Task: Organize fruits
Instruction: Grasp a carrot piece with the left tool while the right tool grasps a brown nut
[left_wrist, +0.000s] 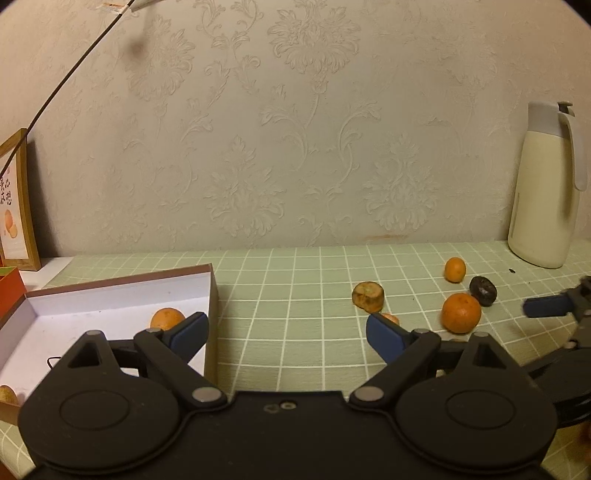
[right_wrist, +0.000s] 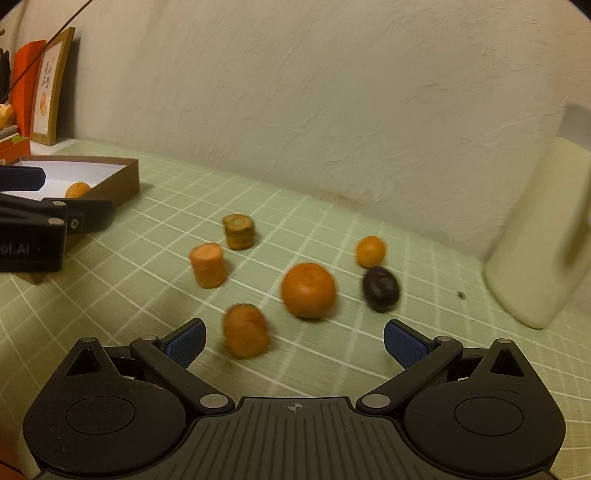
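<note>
A brown box with a white inside (left_wrist: 110, 299) (right_wrist: 118, 177) lies at the left and holds an orange fruit (left_wrist: 167, 318) (right_wrist: 77, 189); another fruit (left_wrist: 7, 394) shows at its near left corner. On the green checked cloth lie a large orange (left_wrist: 461, 312) (right_wrist: 308, 290), a small orange (left_wrist: 454, 269) (right_wrist: 370, 252), a dark fruit (left_wrist: 483, 291) (right_wrist: 380, 288), a brown cut piece (left_wrist: 368, 296) (right_wrist: 238, 231) and two orange cut pieces (right_wrist: 208, 265) (right_wrist: 246, 331). My left gripper (left_wrist: 287, 330) is open and empty beside the box. My right gripper (right_wrist: 294, 341) is open and empty, just in front of the near cut piece.
A cream thermos jug (left_wrist: 546, 188) (right_wrist: 539, 236) stands at the back right against the wallpapered wall. A framed picture (left_wrist: 14, 206) (right_wrist: 50, 88) and an orange-red box (left_wrist: 10, 291) stand at the far left. A dark cord (left_wrist: 70, 74) hangs across the upper left.
</note>
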